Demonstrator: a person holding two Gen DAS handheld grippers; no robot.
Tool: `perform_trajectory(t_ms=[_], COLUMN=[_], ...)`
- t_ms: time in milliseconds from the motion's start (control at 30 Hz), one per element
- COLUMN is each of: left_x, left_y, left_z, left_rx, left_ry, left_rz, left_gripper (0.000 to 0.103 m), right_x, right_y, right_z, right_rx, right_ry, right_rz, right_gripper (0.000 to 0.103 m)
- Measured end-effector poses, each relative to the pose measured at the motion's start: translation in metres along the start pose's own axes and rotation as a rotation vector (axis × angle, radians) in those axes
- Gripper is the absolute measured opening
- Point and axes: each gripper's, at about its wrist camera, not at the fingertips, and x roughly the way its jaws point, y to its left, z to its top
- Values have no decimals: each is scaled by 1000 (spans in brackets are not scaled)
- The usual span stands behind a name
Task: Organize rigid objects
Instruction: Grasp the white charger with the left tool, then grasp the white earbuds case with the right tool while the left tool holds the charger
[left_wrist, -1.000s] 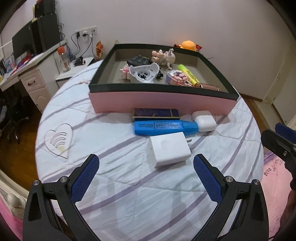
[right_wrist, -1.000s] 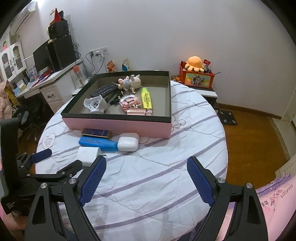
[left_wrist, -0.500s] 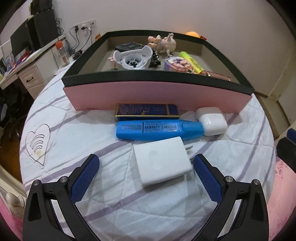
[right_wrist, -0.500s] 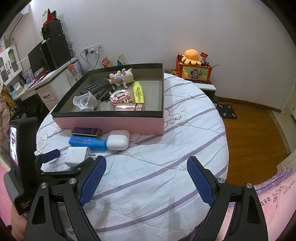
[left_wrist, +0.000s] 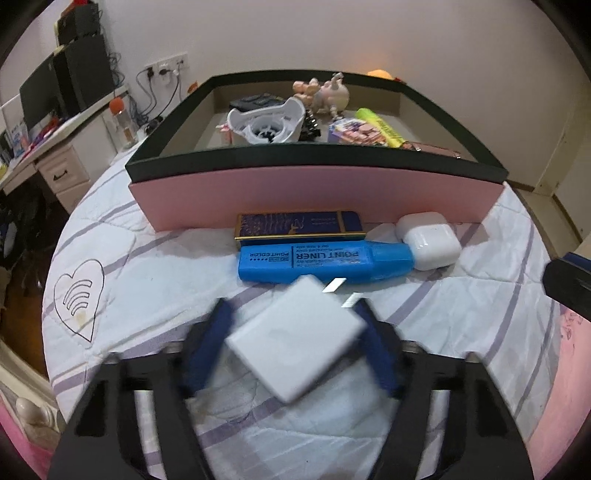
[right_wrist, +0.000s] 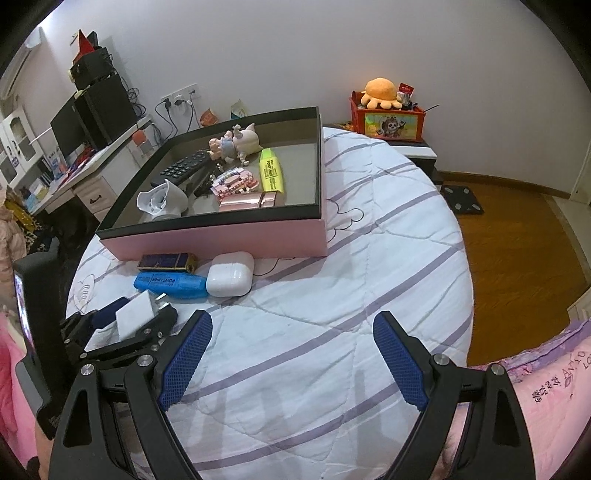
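Observation:
My left gripper (left_wrist: 293, 343) is shut on a white plug-in charger (left_wrist: 295, 341), tilted with its prongs pointing up-right; it also shows in the right wrist view (right_wrist: 135, 315). Just beyond lie a blue highlighter (left_wrist: 325, 260), a dark blue box (left_wrist: 299, 225) and a white earbud case (left_wrist: 428, 240) against the pink tray (left_wrist: 314, 192). The tray holds a white holder (left_wrist: 266, 123), a yellow highlighter (left_wrist: 380, 127), a remote (right_wrist: 183, 168) and small toys. My right gripper (right_wrist: 293, 360) is open and empty above the bedspread.
The round bed has a white, purple-striped cover (right_wrist: 351, 295) with a heart patch (left_wrist: 79, 295) at left. A desk with monitors (right_wrist: 92, 118) stands far left. An orange toy box (right_wrist: 388, 114) sits behind the bed. Wooden floor (right_wrist: 517, 240) lies to the right.
My left gripper moved forward and closed on the white charger, tilting it up off the cover. My right gripper stayed open and shifted little.

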Motion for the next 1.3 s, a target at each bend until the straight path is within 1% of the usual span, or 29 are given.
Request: perform_trajectory(t_ms=[133, 300, 533, 767, 1033, 1133, 1300], left_x=[-3, -11, -25, -34, -32, -28, -25], left_y=[4, 12, 35, 53, 64, 66, 68], left_z=[-2, -7, -10, -5, 0, 2, 4], left_rx=[-2, -12, -49, -74, -91, -95, -99], left_ry=[-6, -11, -23, -49, -52, -47, -42], left_rz=[-27, -31, -3, 15, 3, -4, -13], left_gripper=[63, 63, 63, 63, 63, 63, 63], right_x=[2, 5, 17, 39, 66, 77, 81], right_y=[4, 10, 25, 39, 43, 44, 42], right_z=[0, 0, 3, 13, 21, 22, 24], right_rx=[0, -7, -41, -67, -62, -58, -45], right_ry=[7, 15, 24, 37, 58, 73, 55], right_rz=[17, 21, 14, -6, -19, -34, -32], right_gripper=[90, 90, 90, 90, 90, 85, 84])
